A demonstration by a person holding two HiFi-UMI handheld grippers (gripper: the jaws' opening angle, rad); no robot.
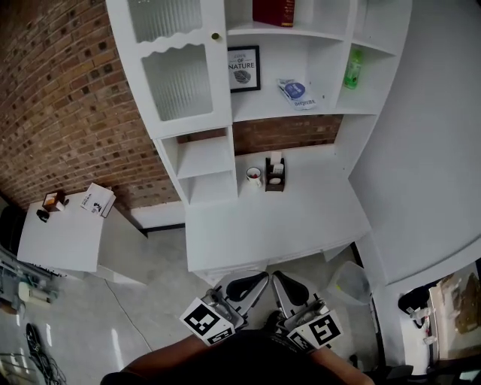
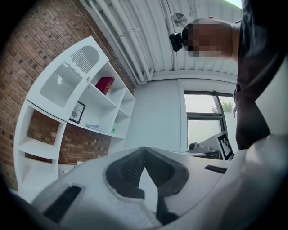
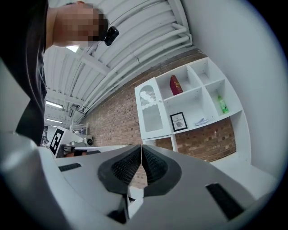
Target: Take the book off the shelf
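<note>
Starting with left claw [image 1: 248, 286] and right claw [image 1: 289, 290] closed and empty, lift one high, spread it, pinch the book [image 1: 273, 11] squarely.

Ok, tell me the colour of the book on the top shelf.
Dark red. The book shows best in the right gripper view.

White moulded shells on left tool [image 1: 252, 283] and right tool [image 1: 285, 284]; black ribbed pads [image 3: 155, 165], dark slots, cubes [image 1: 204, 319] with black-and-white square markers. Dark top [image 1: 248, 362] worn.
</note>
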